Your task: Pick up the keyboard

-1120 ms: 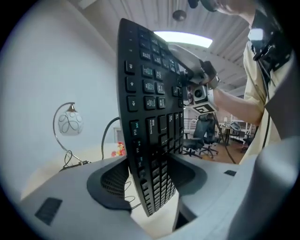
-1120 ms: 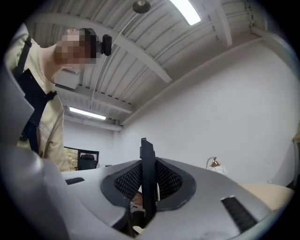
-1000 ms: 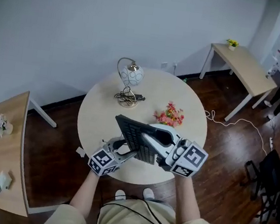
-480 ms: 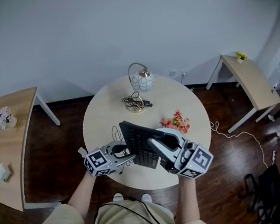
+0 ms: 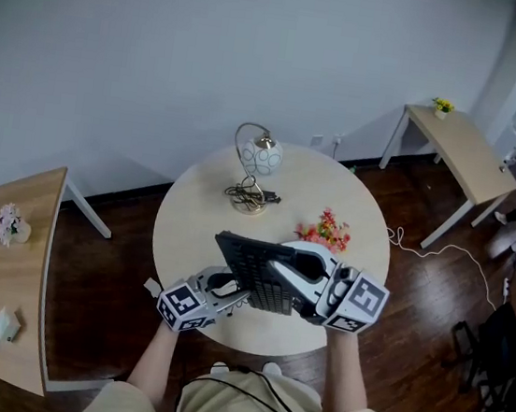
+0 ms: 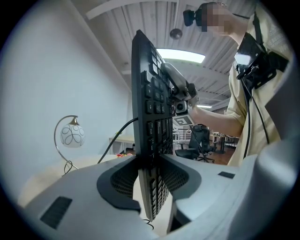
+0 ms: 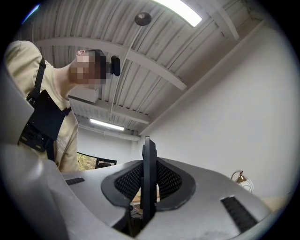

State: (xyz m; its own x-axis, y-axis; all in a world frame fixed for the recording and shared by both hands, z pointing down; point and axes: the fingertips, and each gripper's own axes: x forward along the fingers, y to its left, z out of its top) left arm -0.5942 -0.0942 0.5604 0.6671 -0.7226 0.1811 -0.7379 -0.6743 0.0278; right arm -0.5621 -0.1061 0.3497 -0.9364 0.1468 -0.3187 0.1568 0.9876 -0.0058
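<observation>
My left tongs (image 5: 233, 291) are clamped on the near left end of the black keyboard (image 5: 252, 267), and my right tongs (image 5: 294, 273) grip its right side, pads pressed against it in both. I hold the keyboard tilted, up off the round table (image 5: 189, 229) and above its near edge. The lamp (image 5: 261, 157) stands by the far edge and the flowers (image 5: 327, 230) toward the right edge.

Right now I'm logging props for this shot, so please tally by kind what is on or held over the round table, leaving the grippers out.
keyboard: 1
lamp: 1
flower bunch: 1
Total: 3
</observation>
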